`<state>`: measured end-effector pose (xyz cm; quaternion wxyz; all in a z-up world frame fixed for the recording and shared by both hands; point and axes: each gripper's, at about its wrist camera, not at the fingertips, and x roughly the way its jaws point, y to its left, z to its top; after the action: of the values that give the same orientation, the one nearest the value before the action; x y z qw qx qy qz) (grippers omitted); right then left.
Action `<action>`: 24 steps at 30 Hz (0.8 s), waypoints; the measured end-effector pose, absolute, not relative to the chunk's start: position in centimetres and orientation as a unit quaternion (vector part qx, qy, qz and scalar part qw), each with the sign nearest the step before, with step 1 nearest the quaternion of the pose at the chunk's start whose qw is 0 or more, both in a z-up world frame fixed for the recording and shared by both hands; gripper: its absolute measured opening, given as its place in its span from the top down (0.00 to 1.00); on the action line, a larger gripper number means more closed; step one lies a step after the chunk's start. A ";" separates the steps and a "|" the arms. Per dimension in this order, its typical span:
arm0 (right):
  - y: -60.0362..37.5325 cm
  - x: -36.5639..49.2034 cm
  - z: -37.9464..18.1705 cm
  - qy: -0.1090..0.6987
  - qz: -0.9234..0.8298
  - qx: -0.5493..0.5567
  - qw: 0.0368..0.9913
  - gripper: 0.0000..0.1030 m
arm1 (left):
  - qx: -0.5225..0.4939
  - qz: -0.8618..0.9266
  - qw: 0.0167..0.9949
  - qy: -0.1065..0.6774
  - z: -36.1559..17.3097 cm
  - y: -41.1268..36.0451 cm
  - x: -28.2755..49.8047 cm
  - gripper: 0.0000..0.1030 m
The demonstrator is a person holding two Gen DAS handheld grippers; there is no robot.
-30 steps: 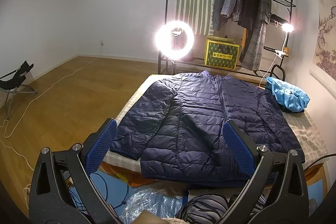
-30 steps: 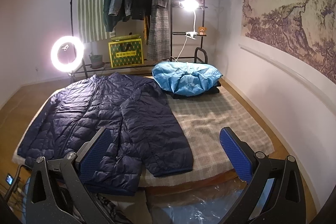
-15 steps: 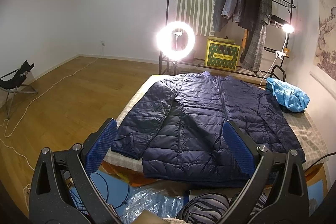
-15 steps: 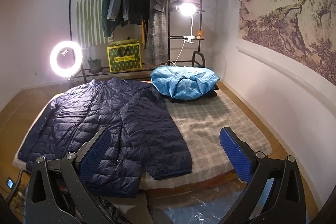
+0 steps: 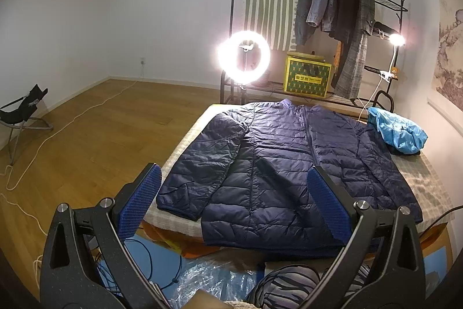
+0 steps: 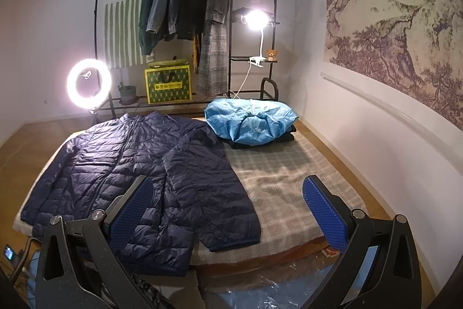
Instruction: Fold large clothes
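A navy quilted puffer jacket [image 5: 277, 164] lies flat and face up on the low bed [image 5: 179, 146], sleeves along its sides. It also shows in the right wrist view [image 6: 139, 170], on the bed's left half. My left gripper [image 5: 234, 199] is open and empty, held above the jacket's hem at the near edge. My right gripper [image 6: 228, 207] is open and empty, held above the jacket's right sleeve cuff [image 6: 231, 239] and the plaid blanket [image 6: 289, 173].
A light blue garment [image 6: 249, 120] sits on a dark folded pile at the bed's far right corner. A clothes rack [image 6: 185, 5] with hung coats, a ring light [image 6: 88, 83], a clamp lamp [image 6: 256, 19] and a yellow box [image 6: 167, 84] stand behind. Plastic sheeting and cables [image 5: 144, 259] lie on the floor below.
Both grippers have drifted slightly back and up from the bed; the right view tilted upward a little. The jacket has not moved and both grippers stay open.
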<state>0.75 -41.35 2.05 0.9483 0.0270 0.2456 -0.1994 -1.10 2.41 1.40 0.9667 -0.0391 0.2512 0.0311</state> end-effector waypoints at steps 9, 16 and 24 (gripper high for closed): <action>-39.6 0.8 3.1 0.237 -0.218 0.012 0.947 0.00 | -0.032 0.019 0.967 0.251 0.6 4.3 -0.6 0.01; -38.0 1.0 3.9 0.226 -0.226 0.017 0.947 0.00 | -0.012 -0.004 0.969 0.246 1.0 5.2 0.8 0.01; -35.6 1.0 5.0 0.210 -0.234 0.010 0.949 0.00 | 0.000 -0.011 0.971 0.239 1.2 6.5 1.8 0.01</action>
<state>1.00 -35.64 5.04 0.9491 0.0097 0.2104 -0.2341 1.78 6.47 1.22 0.9709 -0.0004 0.2393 -0.0110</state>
